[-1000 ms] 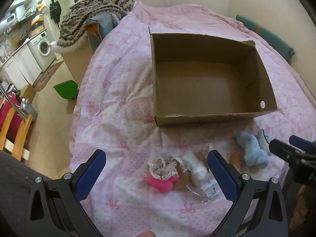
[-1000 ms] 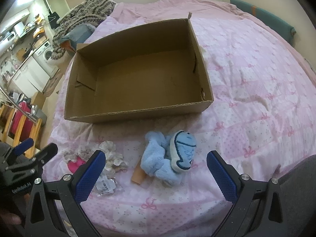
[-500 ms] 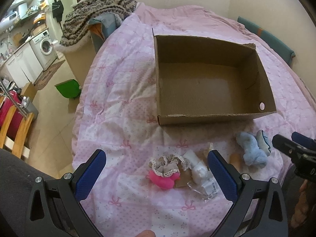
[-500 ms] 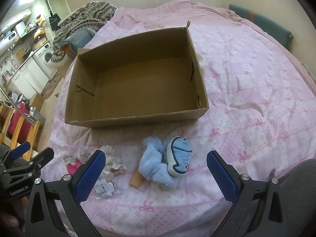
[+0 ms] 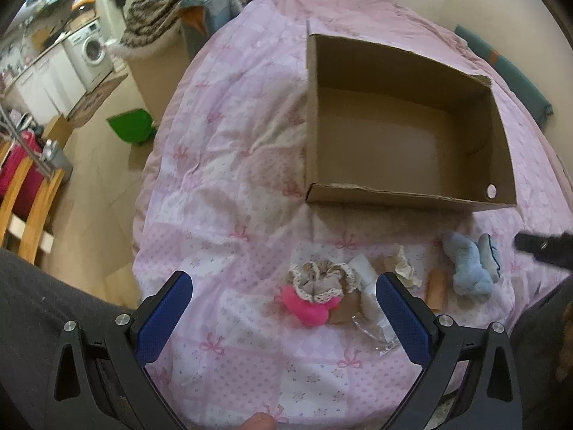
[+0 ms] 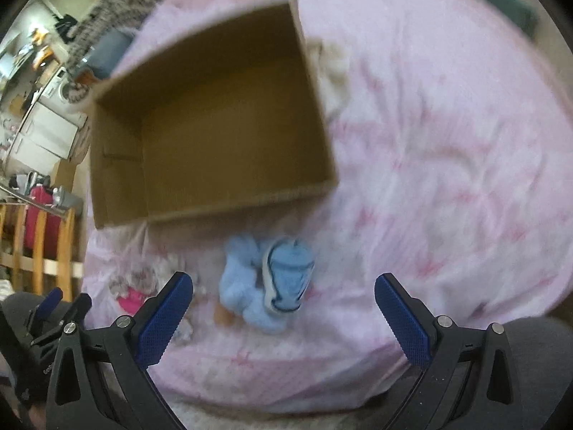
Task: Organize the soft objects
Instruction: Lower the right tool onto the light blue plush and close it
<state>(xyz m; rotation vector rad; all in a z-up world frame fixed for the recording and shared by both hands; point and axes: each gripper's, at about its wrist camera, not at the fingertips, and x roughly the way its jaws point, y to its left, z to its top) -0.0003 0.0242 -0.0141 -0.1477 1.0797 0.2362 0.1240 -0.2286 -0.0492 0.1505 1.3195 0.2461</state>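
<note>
Both jaws gape wide, holding nothing; blue plush (image 6: 266,286) lies at six o'clock of the cardboard box (image 5: 404,193).

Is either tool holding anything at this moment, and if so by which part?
Nothing is held. The left tool and right tool are both open and bare; the blue plush and pink toy lie on the bed.

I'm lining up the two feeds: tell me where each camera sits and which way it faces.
Left wrist: on the left gripper, facing over the scrunchie toward the box; open jaws, grey-clad leg show.
Right wrist: on the right gripper, facing the blue sock; open jaws show, picture blurred.
Shared: box, blue sock, bedspread.
</note>
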